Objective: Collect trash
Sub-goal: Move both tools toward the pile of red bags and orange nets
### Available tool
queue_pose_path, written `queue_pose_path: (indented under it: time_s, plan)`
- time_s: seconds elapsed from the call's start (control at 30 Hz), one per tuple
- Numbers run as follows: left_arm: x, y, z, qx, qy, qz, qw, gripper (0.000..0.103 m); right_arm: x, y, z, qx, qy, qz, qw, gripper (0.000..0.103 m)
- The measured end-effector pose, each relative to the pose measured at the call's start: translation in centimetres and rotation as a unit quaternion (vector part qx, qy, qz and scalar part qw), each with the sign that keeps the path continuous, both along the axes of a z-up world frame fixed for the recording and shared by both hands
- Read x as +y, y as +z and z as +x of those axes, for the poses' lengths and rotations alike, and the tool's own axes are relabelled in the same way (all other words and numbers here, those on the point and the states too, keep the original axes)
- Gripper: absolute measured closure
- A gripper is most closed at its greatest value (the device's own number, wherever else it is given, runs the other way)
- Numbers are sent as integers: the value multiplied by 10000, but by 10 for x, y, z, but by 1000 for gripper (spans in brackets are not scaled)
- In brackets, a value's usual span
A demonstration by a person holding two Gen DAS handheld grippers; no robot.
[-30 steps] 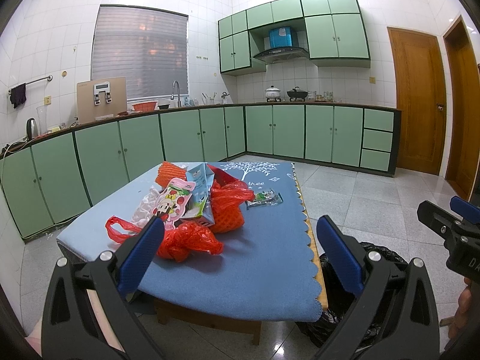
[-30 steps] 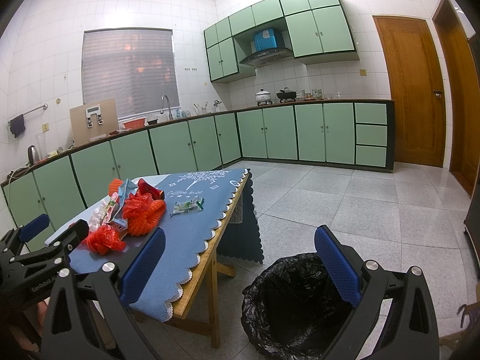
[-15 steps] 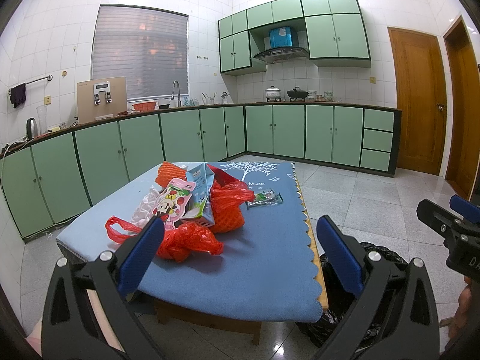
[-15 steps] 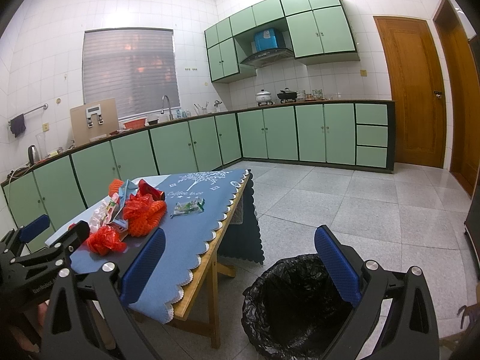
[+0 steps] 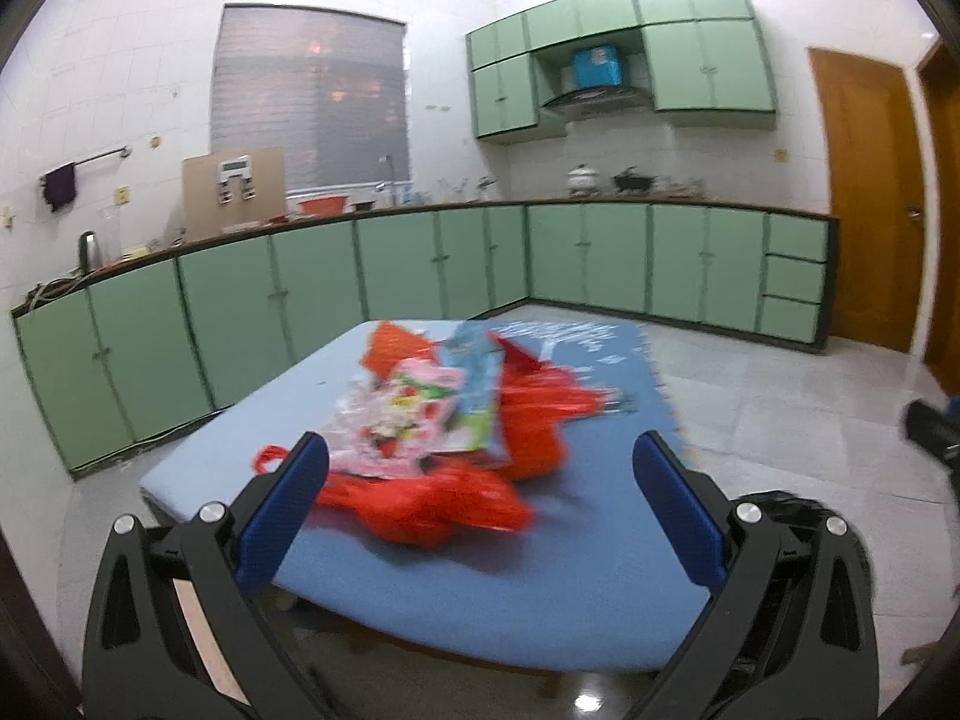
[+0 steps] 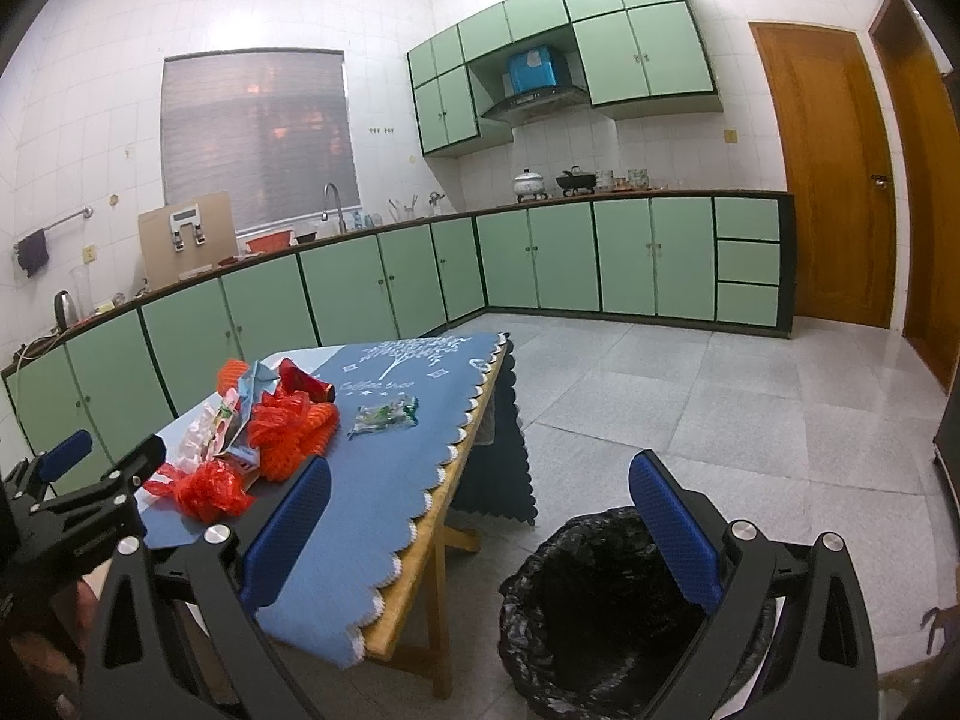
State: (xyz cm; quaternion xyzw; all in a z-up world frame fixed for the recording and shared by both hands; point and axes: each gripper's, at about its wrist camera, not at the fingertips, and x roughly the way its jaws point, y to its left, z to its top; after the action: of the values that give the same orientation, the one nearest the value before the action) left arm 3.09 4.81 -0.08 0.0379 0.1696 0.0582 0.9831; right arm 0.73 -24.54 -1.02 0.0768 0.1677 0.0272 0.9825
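Ahead of the spread left tongs (image 5: 480, 474) lies the red bag (image 5: 444, 498).

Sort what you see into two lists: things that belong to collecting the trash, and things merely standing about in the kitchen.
For the job: red plastic bags; orange net; pink wrapper; clear wrapper; black-lined bin.

Standing about: kettle; white pot; black wok; dark towel.

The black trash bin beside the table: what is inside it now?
The trash bin shows only its black bag lining; no trash is visible inside. The open right gripper covers part of the opening, and the bottom is too dark to judge.
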Motion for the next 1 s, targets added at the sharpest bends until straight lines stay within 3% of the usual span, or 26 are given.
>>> queue_pose_path:
  time_s: [0.27, 0.53, 0.77, 0.8, 0.87, 0.93, 1.0]
  plan:
    - [71, -3, 32, 233, 679, 126, 9973, 5, 61, -3, 56, 266, 425, 49, 9987, 8]
    - [101, -19, 42, 533, 627, -162, 9965, 5, 126, -13, 121, 745, 1038, 72, 9918, 24]
    - [104, -29, 53, 559, 569, -33, 9968, 5, 158, -28, 169, 1138, 1319, 200, 9845, 36]
    - [106, -31, 55, 582, 557, -38, 9967, 5, 161, -30, 175, 1193, 1357, 234, 9833, 39]
    - [109, -34, 59, 617, 553, -68, 9965, 5, 166, -34, 186, 1336, 1492, 257, 9794, 57]
    - [111, -36, 62, 632, 567, -107, 9963, 5, 167, -37, 191, 1422, 1605, 282, 9763, 86]
    - [111, -38, 64, 629, 555, -107, 9964, 5, 166, -38, 192, 1424, 1693, 328, 9747, 91]
